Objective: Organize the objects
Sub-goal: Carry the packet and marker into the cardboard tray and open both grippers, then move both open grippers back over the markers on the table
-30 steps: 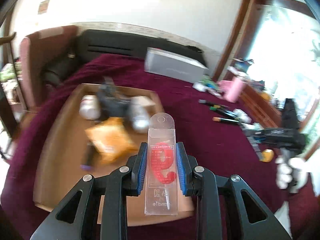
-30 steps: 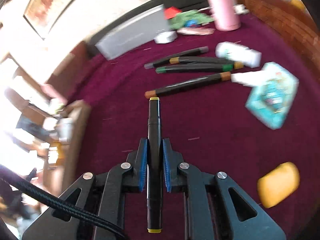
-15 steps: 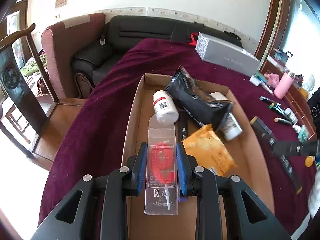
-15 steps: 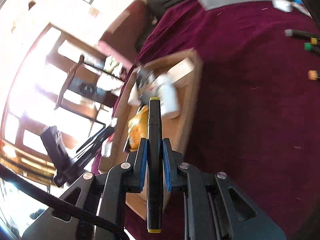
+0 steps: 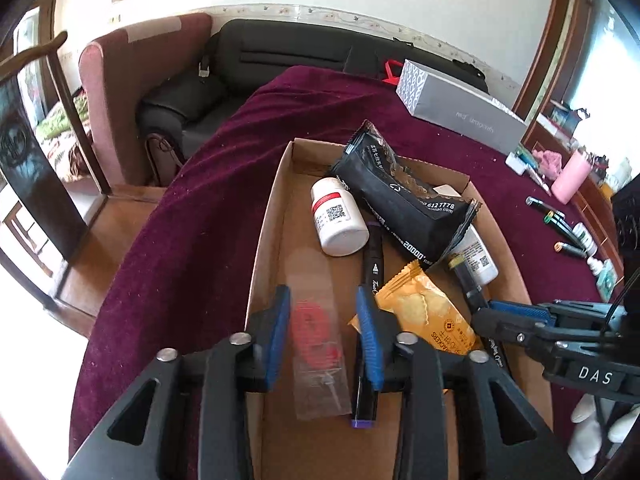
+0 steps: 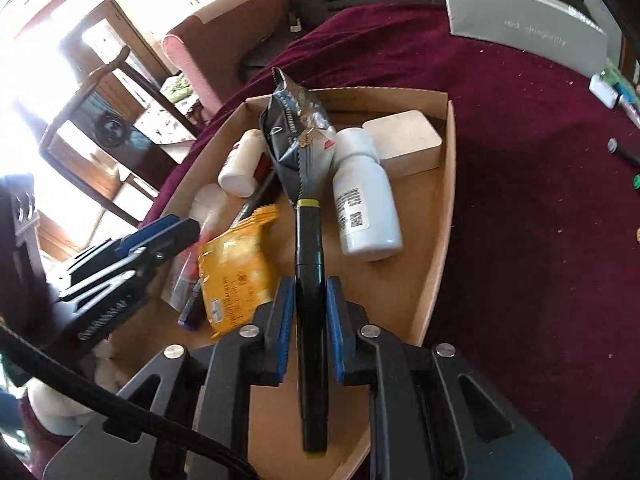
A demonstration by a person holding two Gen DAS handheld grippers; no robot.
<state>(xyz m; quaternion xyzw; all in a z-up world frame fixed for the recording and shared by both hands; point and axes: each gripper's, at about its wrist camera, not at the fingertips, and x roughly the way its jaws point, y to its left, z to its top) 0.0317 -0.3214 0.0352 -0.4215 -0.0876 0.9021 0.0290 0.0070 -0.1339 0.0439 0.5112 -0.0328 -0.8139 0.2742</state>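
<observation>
A cardboard tray [image 5: 272,216] on the maroon cloth holds a black snack bag [image 5: 404,196], two white bottles [image 5: 338,216], an orange cracker pack [image 5: 428,316] and a purple-capped marker [image 5: 370,300]. My left gripper [image 5: 322,334] is open over the tray's near left; a clear packet with a red piece [image 5: 318,336] lies blurred between its spread fingers. My right gripper [image 6: 308,316] sits over the tray with its fingers slightly apart around a black yellow-capped marker [image 6: 310,264]. The right gripper also shows in the left wrist view [image 5: 516,316].
A grey box [image 5: 460,110] lies at the far side of the cloth. Several markers [image 5: 560,224], a pink bottle [image 5: 572,176] and small items lie to the right. A white case [image 6: 404,140] sits in the tray's far corner. An armchair [image 5: 132,92] stands beyond the table.
My left gripper has opened and the clear packet is dropping into the tray. My right gripper has moved in over the tray with the yellow-capped marker and its jaws have loosened.
</observation>
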